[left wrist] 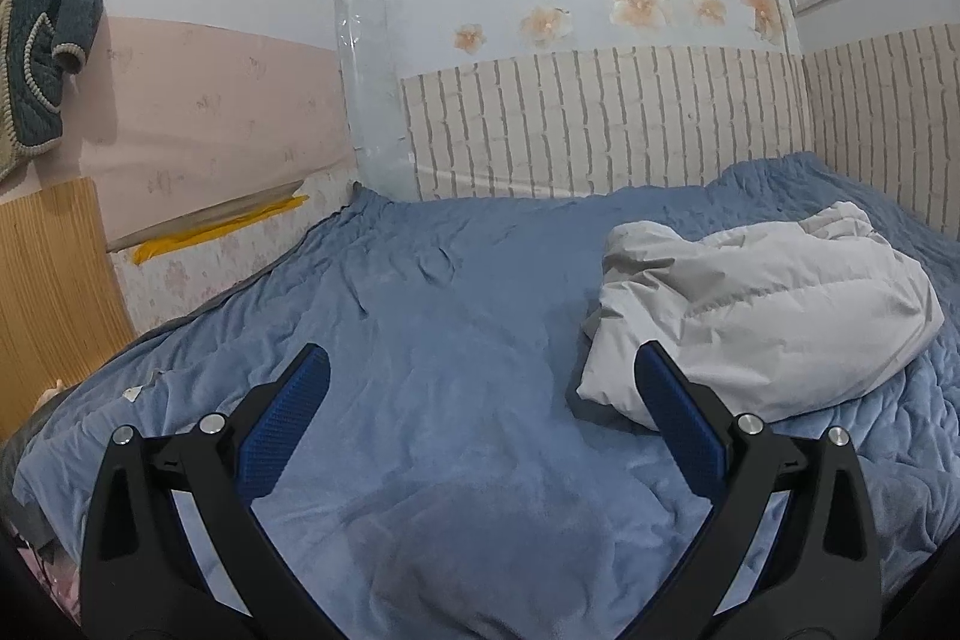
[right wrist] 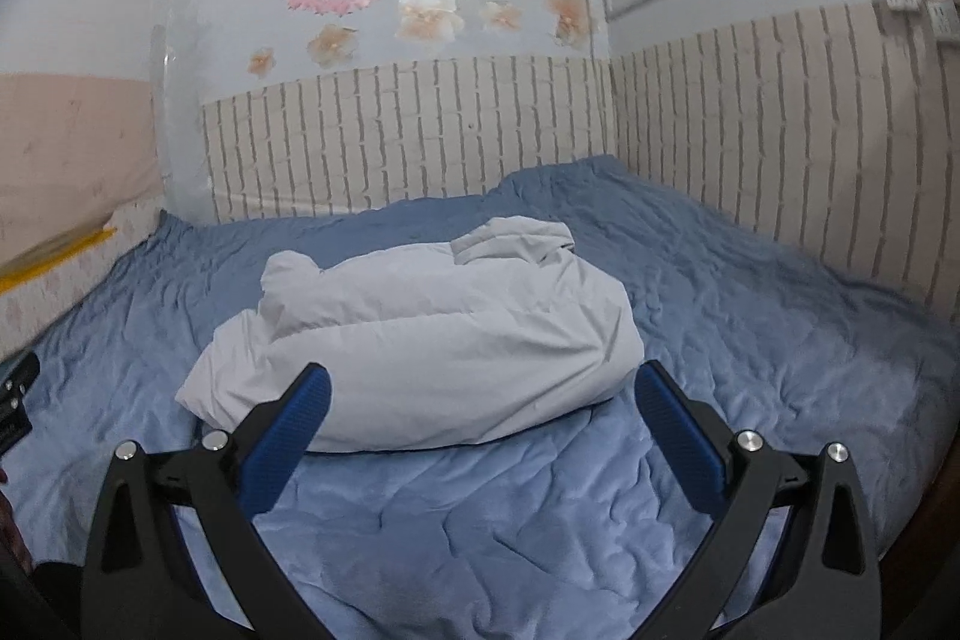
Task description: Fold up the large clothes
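The pale grey padded jacket (right wrist: pixel 420 334) lies on the bed's blue quilted cover (right wrist: pixel 480 514) as a compact bundle, its body doubled over into a thick roll with a sleeve or collar tucked on top toward the wall; in the left wrist view the same jacket (left wrist: pixel 762 316) sits off to the right of the bed, with bare cover in front of the left tool (left wrist: pixel 480 418); both that and the right tool (right wrist: pixel 480 424) have their blue pads spread wide with nothing between them, and neither touches the garment; judging from this, the folding looks largely done, since no loose sleeve trails out; what may remain is tidying the lumpy top edge and squaring the bundle; whether another garment awaits cannot be told.
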`<state>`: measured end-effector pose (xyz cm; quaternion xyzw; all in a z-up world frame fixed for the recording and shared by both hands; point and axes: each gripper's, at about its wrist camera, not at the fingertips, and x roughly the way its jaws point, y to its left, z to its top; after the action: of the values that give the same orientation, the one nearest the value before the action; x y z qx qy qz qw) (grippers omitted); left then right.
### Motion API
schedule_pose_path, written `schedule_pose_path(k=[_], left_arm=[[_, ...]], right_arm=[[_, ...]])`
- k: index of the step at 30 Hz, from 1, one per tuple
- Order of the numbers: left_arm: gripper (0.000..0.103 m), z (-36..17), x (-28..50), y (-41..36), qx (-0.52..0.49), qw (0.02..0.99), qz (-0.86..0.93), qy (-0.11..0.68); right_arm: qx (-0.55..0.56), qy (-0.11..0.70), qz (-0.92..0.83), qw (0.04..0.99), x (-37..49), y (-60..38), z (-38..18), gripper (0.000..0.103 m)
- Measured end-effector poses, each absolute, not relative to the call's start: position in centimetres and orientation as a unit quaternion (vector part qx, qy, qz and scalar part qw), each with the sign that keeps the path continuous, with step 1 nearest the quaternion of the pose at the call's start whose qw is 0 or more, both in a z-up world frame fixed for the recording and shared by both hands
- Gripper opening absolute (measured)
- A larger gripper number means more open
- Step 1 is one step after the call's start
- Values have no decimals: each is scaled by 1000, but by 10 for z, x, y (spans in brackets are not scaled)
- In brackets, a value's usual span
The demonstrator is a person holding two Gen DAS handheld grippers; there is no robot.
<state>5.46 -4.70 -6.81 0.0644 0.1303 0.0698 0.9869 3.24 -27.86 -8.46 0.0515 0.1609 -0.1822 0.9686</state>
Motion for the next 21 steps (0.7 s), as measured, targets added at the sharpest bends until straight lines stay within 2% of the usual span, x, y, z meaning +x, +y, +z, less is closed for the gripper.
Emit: schedule_pose_path(k=[21], left_arm=[[100, -70, 50, -43, 51, 991, 56, 110]], right_arm=[[27, 166, -189, 967, 33, -265, -84, 101]])
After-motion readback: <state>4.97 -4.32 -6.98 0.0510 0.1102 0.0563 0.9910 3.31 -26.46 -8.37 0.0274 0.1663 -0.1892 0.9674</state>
